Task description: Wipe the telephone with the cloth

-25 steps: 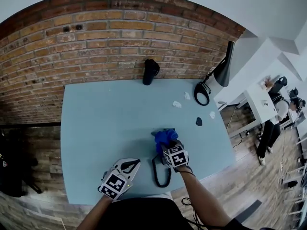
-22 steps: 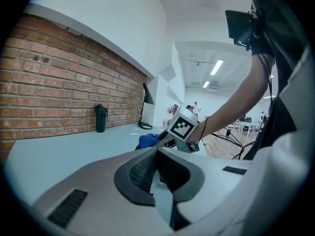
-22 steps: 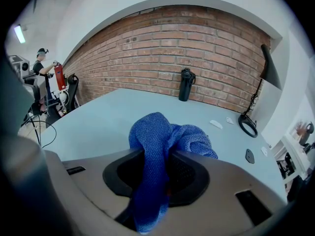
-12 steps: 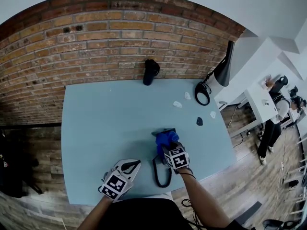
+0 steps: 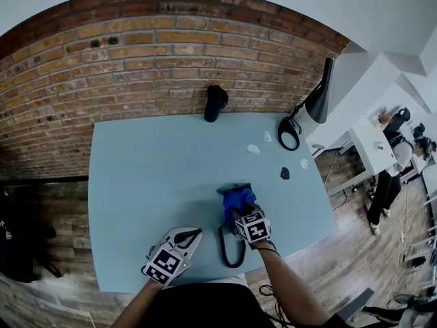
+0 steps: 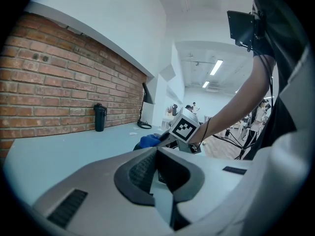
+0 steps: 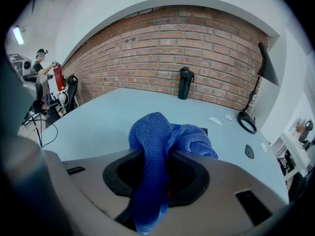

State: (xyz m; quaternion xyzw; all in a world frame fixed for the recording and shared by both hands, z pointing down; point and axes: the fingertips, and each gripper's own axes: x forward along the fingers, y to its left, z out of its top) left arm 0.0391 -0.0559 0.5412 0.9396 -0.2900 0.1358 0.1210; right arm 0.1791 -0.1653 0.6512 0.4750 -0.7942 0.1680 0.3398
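Note:
In the head view my right gripper (image 5: pixel 240 212) is shut on a bunched blue cloth (image 5: pixel 237 197), which rests on the dark telephone (image 5: pixel 234 186) near the table's front middle. Only the phone's far edge shows past the cloth. A black cord loop (image 5: pixel 224 248) curls toward me beside the gripper. In the right gripper view the cloth (image 7: pixel 162 141) fills the gap between the jaws, and a dark corner of the phone (image 7: pixel 204 130) peeks out behind it. My left gripper (image 5: pixel 189 236) hovers left of the phone, shut and holding nothing. In the left gripper view the cloth (image 6: pixel 149 140) shows ahead.
A black bottle (image 5: pixel 214 102) stands at the back by the brick wall. A black lamp (image 5: pixel 317 101) with a ring base (image 5: pixel 287 133) is at the back right. Small white bits (image 5: pixel 252 149) and a dark piece (image 5: pixel 283 173) lie right of centre. The light blue table (image 5: pixel 136 176) ends close to me.
My right gripper has drawn the cloth slightly toward me, showing a little more of the phone's far edge. The left gripper has barely moved.

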